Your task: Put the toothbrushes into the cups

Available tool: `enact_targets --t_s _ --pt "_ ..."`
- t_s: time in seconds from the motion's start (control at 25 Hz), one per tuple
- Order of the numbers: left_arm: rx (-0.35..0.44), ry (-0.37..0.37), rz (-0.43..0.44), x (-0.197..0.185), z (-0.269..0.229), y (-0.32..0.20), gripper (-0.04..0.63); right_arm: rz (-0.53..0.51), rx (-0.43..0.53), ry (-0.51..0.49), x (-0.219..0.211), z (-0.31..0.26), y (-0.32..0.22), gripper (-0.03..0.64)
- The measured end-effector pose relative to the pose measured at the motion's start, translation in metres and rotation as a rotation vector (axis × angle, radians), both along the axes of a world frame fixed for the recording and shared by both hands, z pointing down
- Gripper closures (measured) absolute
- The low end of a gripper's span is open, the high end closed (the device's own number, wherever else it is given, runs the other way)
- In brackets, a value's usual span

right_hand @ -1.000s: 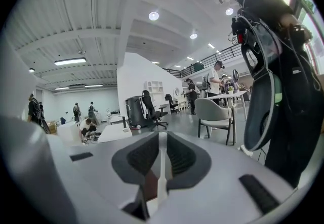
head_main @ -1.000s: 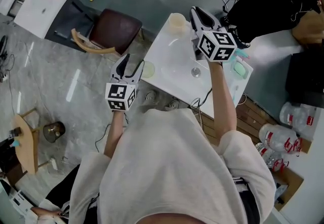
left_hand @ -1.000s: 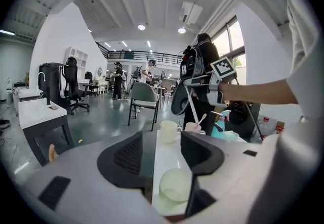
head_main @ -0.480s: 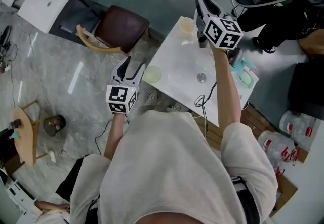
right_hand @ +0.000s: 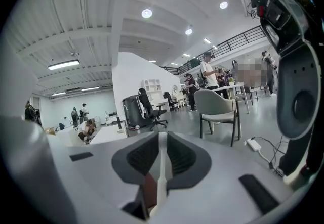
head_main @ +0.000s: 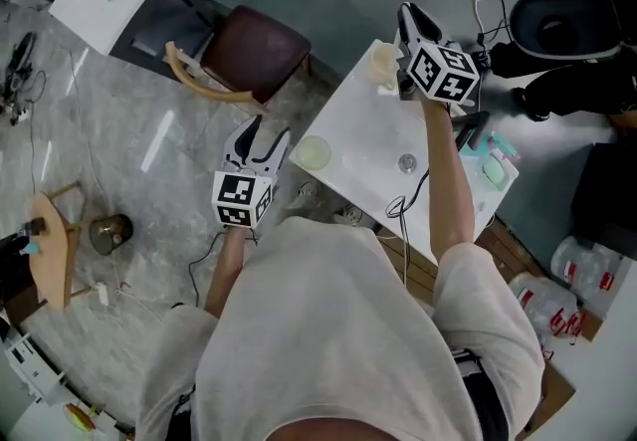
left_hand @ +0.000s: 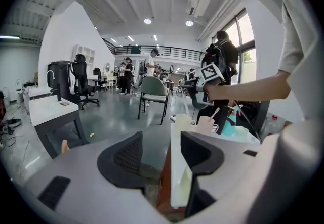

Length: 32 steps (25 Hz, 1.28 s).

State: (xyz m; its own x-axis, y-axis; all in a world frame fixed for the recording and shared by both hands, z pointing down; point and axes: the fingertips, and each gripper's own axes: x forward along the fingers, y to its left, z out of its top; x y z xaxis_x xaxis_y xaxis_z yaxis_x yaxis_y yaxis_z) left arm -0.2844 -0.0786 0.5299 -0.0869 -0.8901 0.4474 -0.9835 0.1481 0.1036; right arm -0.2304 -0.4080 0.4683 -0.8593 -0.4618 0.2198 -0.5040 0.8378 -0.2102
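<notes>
My right gripper [head_main: 410,19] hovers over the far corner of the white table [head_main: 363,145], just right of a cream cup [head_main: 383,61]. In the right gripper view its jaws [right_hand: 161,142] are shut on a thin white toothbrush handle [right_hand: 161,177]. My left gripper [head_main: 265,132] stands open with nothing in it, just off the table's left edge beside a pale green cup [head_main: 314,152]. The left gripper view shows its open jaws [left_hand: 162,153] straddling the table edge, with the cream cup [left_hand: 181,121] and a pink cup [left_hand: 206,126] holding a toothbrush [left_hand: 215,114] farther on.
A dark red chair [head_main: 261,56] stands left of the table. A small metal disc [head_main: 407,163], a cable [head_main: 403,202] and a teal dish [head_main: 495,170] lie on the table's near and right parts. A black chair [head_main: 567,21] is at the upper right.
My right gripper has carried the toothbrush toward the table's far corner, closer to the cream cup. My left gripper has edged nearer the pale green cup. The head view has shifted.
</notes>
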Motion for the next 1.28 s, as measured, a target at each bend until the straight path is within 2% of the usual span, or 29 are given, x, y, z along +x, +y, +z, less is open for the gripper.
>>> enact_targets --t_s 0.36,0.68,1.28 --pt "-0.018 -0.008 -0.005 -0.012 0.001 0.005 0.360 0.016 -0.018 0.030 0.002 0.030 0.001 0.569" --pt "-0.013 0.000 0.006 -0.008 0.002 0.002 0.360 -0.001 -0.050 0.097 0.006 0.050 0.018 0.569" --pt "0.001 -0.002 0.031 0.005 0.000 -0.002 0.360 0.025 -0.111 0.126 0.032 0.078 0.042 0.561"
